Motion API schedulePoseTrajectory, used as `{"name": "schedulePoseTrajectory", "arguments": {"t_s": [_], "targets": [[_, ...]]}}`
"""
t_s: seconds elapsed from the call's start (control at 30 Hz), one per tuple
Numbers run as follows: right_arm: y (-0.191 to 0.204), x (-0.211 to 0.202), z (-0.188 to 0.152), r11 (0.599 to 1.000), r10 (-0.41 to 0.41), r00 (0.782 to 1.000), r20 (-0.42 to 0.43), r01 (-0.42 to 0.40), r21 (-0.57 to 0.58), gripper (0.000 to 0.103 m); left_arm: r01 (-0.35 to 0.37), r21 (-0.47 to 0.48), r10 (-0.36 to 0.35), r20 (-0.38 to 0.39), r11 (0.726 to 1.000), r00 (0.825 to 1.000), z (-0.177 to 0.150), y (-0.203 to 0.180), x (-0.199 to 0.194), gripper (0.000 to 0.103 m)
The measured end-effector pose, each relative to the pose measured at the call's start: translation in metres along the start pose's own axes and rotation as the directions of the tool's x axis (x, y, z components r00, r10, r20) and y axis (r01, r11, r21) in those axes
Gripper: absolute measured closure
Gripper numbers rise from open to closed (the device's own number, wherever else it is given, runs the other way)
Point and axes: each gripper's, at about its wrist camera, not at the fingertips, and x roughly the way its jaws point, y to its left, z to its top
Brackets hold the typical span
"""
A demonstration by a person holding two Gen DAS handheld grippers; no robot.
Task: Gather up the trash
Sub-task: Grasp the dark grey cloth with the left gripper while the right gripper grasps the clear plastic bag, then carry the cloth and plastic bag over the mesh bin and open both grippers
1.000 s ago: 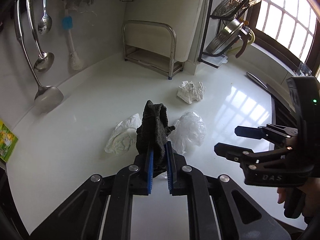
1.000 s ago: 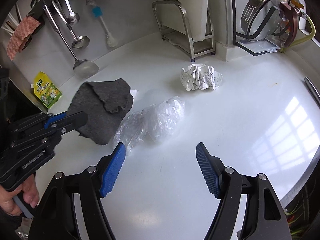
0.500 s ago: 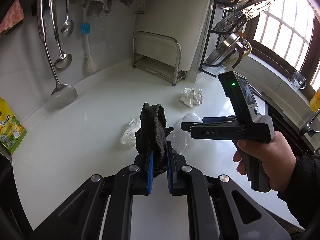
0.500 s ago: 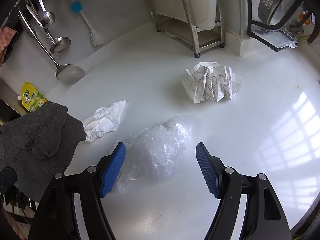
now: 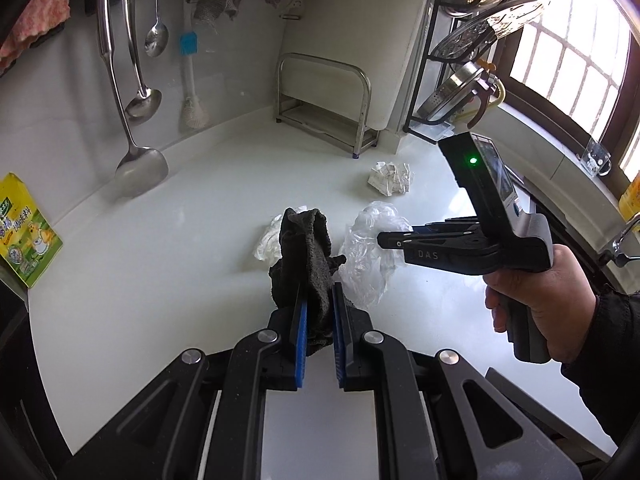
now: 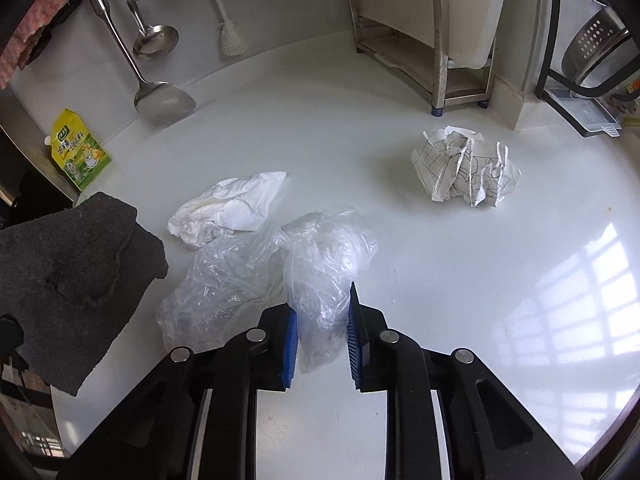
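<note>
- The left gripper (image 5: 318, 322) is clamped on a dark grey cloth (image 5: 306, 256), which stands up from between the blue pads above the white counter (image 5: 160, 248).
- The right gripper (image 6: 322, 334) has its tongs drawn in narrow around a clear plastic bag (image 6: 320, 264); the film sits between both pads, though whether the pinch is fully firm cannot be told.
- The rest of the bag trails to the left on the counter, just beside a crumpled white tissue (image 6: 230, 206).
- A crumpled sheet of gridded paper (image 6: 466, 172) lies well apart, nearer the steel rack (image 6: 400, 32).
- The step in hand looks like the pick-up of the plastic bag, with the tissue and the paper not yet gathered.
- The next move probably calls for a firm squeeze and a slow lift, since the thin film could slip out or drag the tissue along.
- No bin shows in either view, so where the trash goes cannot be told.
</note>
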Motion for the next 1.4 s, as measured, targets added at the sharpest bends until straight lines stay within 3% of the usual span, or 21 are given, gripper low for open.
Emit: {"name": "schedulePoseTrajectory", "arguments": {"t_s": [0.3,0.8,1.4], "targets": [[0.016,-0.072,-0.039,0.997,-0.002,0.999,0.050,0.006,-0.078,0.083,0.036,0.015,-0.036,0.007,0.999,0.999,-0.012,-0.016,-0.020,0.092],[0.009,-0.159,-0.128,0.999,-0.029,0.997,0.070,0.030,-0.015,0.083,0.127,0.110,-0.126,-0.012,0.986,0.992,-0.036,-0.065,-0.050,0.092],[0.010,-0.185,-0.223,0.995,-0.054,0.998,0.009,0.054,0.081,0.083,0.237,0.202,-0.214,-0.126,0.950,0.969,-0.084,-0.111,-0.056,0.092]]}}
